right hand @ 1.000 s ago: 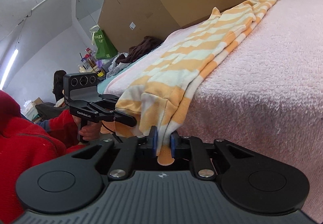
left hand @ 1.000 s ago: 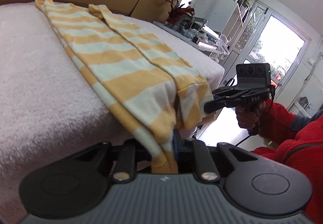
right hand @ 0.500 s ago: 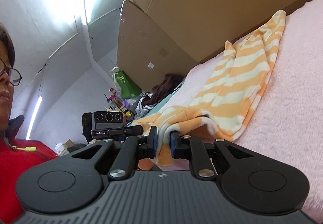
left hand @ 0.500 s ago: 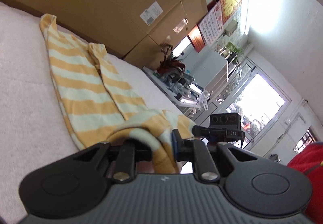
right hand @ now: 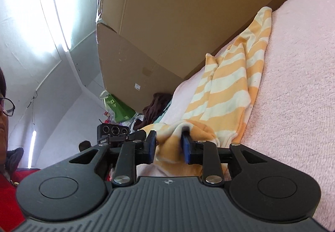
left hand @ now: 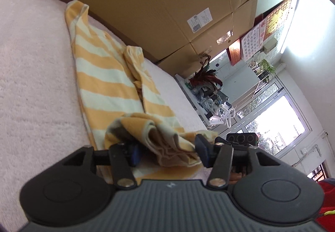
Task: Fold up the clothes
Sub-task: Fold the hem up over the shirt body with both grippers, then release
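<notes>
An orange-and-cream striped garment (left hand: 104,77) lies lengthwise on a pale pink fleece surface (left hand: 31,85). Its near hem is folded over and bunched in a heap right in front of both grippers. My left gripper (left hand: 167,153) has its jaws spread wide, with the bunched hem loose between them. My right gripper (right hand: 168,146) is also open, with the folded hem (right hand: 167,152) lying between its blue pads. The garment (right hand: 230,89) runs away toward the boxes in the right wrist view. Each gripper shows in the other's view, the right one (left hand: 240,139) and the left one (right hand: 117,133).
Large cardboard boxes (left hand: 167,1) stand along the far edge of the surface. A cluttered table with a plant (left hand: 207,85) and a glass door (left hand: 278,123) lie beyond to the right. A dark cloth pile (right hand: 155,106) and a green bag (right hand: 117,108) sit past the left end.
Both grippers carried the near hem up from the table's edge and forward over the garment. Both jaws then opened, letting the hem go in a bunched fold.
</notes>
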A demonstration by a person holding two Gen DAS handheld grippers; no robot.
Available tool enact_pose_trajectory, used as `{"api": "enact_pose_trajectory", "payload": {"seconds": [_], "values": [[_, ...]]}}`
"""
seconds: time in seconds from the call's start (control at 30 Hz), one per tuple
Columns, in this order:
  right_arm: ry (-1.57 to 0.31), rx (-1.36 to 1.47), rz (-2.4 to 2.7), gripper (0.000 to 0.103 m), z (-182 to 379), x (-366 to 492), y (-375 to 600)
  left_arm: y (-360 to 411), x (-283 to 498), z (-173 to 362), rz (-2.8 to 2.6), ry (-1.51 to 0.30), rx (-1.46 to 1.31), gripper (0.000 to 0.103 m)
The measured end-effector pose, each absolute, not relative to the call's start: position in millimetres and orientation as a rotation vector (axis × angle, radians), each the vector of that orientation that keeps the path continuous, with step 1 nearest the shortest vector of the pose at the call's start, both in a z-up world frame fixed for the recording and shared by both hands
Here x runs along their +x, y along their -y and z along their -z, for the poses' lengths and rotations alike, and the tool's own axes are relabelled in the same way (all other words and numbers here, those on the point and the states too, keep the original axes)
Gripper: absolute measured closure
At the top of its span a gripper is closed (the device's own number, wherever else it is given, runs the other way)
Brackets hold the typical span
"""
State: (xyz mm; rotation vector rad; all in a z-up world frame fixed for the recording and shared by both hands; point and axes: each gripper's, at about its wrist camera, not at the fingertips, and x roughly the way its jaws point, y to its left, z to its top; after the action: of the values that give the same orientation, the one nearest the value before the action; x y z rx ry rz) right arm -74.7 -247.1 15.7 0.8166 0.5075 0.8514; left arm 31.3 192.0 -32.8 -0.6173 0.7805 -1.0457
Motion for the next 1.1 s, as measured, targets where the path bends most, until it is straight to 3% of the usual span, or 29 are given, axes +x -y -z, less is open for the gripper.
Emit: {"api": "enact_pose_trajectory", "payload": {"seconds": [0.3, 0.33, 0.7, 0.87, 1.0, 1.1], "values": [[-0.517, 0.86, -0.709, 0.05, -14.1, -56.3, 248.4, -198.8, 51.1, 43.3, 0.959, -0.765, -0.707, 0.036], [-0.533, 0.874, -0.687, 0.058, -11.3, -55.1, 248.8, -196.9, 48.9, 42.2, 0.957, -0.75, -0.683, 0.035], [-0.491, 0.862, -0.578, 0.057, -11.1, -66.2, 250.4, -168.5, 12.1, 27.0, 0.897, -0.607, -0.346, 0.024], [-0.458, 0.865, -0.495, 0.058, -10.9, -69.1, 251.3, -166.6, -8.2, 28.1, 0.851, -0.568, -0.278, 0.013], [-0.413, 0.84, -0.434, 0.053, -12.7, -74.4, 249.9, -165.0, -25.3, 24.8, 0.847, -0.512, -0.232, 0.013], [-0.418, 0.808, -0.376, 0.053, -15.0, -74.0, 247.5, -162.3, -24.9, 9.7, 0.885, -0.459, -0.273, 0.018]]}}
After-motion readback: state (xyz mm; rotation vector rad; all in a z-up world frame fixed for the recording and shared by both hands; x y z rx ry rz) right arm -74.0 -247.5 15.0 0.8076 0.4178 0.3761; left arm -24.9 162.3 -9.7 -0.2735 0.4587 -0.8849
